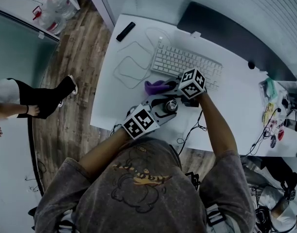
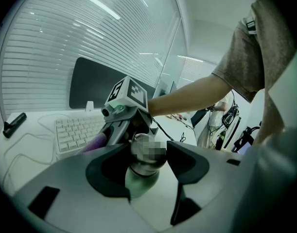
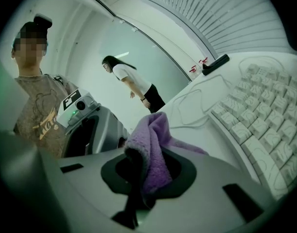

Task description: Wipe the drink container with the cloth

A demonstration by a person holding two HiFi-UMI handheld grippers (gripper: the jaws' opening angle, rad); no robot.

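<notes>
The drink container, pale green with a metal cap, stands upright between my left gripper's dark pads, which press on its sides. In the head view its cap shows near the desk's front edge, at the tip of the left gripper. My right gripper is shut on a purple fluffy cloth that bunches up out of its jaws. Seen from the head, the cloth hangs just behind the container, ahead of the right gripper. I cannot tell whether cloth and container touch.
A white keyboard lies just behind the grippers, with a dark monitor further back. A black remote and a thin looped cable lie on the white desk at left. Small clutter sits at right. A person stands on the floor to the left.
</notes>
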